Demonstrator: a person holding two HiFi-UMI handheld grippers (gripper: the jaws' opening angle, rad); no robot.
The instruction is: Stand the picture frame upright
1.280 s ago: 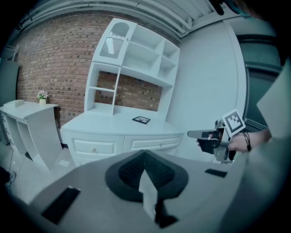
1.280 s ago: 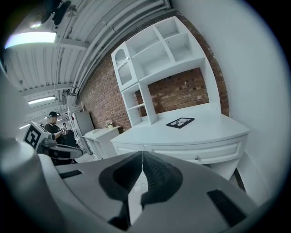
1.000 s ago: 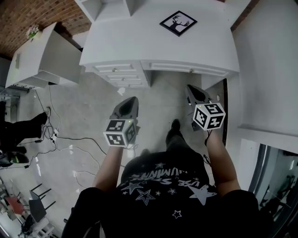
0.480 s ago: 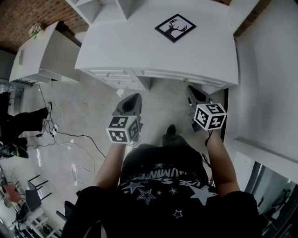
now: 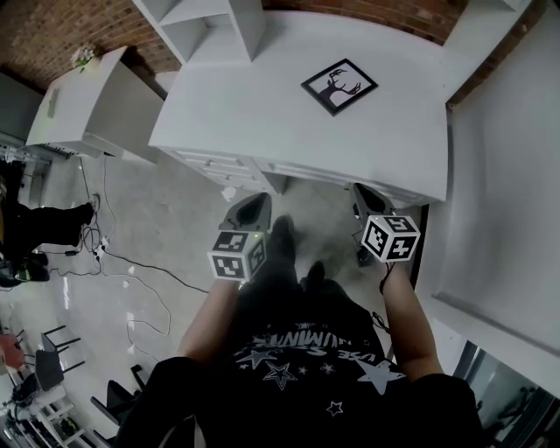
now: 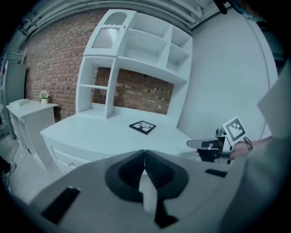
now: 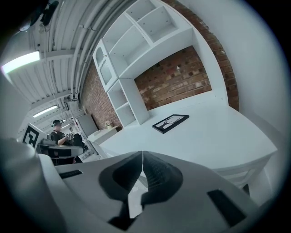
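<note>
The frame (image 5: 339, 86) lies flat and face up on the white worktop (image 5: 262, 114), towards its far side and to the right of the shelf unit (image 5: 219, 22). It is ahead of both hands and well apart from them. Both hands hang over the floor, short of the worktop's front edge. The left hand-held gripper (image 5: 252, 203) has its jaws pressed together with nothing between them, and so does the right hand-held gripper (image 5: 363, 191). From the right one the frame sits forward and slightly left; from the left one it sits forward and well to the right, so the right hand looks the nearer. In the left gripper view the frame (image 6: 142, 127) falls almost on the jaw line; in the right gripper view it (image 7: 170, 123) lies just right of it. The frame looks nearly square and sits turned, a corner towards the person, so its edges run diagonally to either approach. Either hand would likely need to open and meet an edge at a slant.
</note>
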